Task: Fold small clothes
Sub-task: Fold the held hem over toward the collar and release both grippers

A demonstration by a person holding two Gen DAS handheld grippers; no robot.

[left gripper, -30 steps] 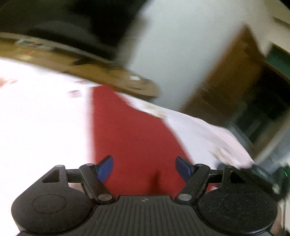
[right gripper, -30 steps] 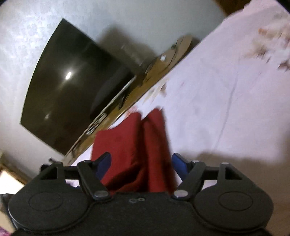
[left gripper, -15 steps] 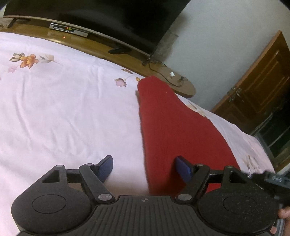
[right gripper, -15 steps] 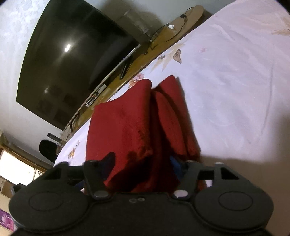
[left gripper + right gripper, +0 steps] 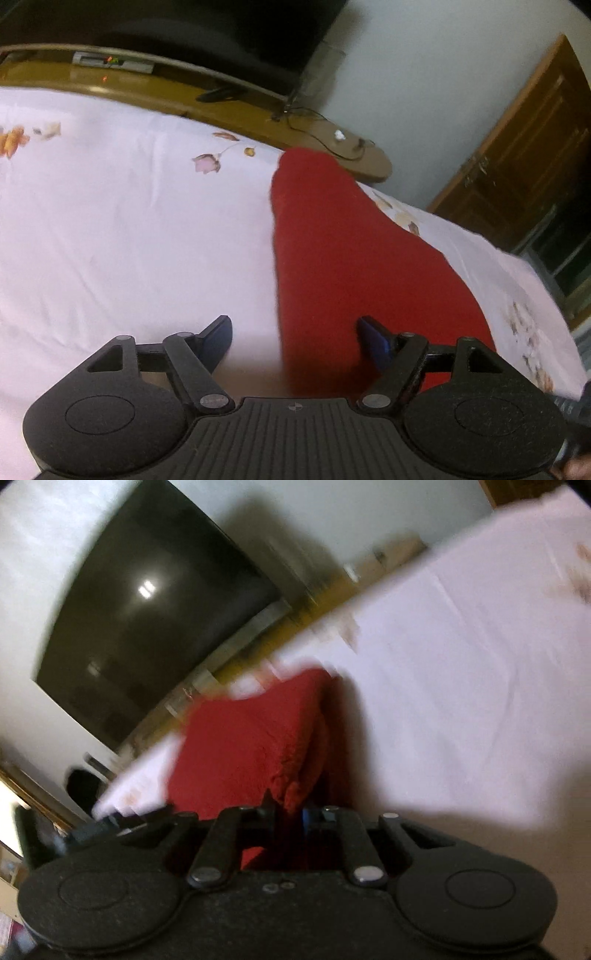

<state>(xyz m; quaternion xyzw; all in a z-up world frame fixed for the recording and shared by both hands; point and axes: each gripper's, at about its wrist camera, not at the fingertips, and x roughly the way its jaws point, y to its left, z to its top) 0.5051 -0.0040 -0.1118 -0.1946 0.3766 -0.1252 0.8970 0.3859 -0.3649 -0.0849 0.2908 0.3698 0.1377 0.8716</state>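
Note:
A red garment (image 5: pixel 354 251) lies in a long strip on the pale flowered bedsheet (image 5: pixel 129 221). My left gripper (image 5: pixel 295 338) hangs low over the garment's near left edge, jaws wide; that edge runs between the blue fingertips (image 5: pixel 373 336) without either one pressing on it. In the right wrist view the same red garment (image 5: pixel 243 746) bunches up at my right gripper (image 5: pixel 290 814), whose jaws are closing on a gathered fold of the near edge. The fold fills the narrow gap between them. This view is blurred by motion.
A wooden shelf (image 5: pixel 207 99) with a set-top box and cables runs along the bed's far side, under a large dark television (image 5: pixel 147 627). A brown wooden door (image 5: pixel 524 155) stands at the right. The sheet spreads out wide to the left of the garment.
The right jaws have come together from wide apart onto a fold of the red garment. The left gripper has slid leftward to the garment's left edge, jaws still wide.

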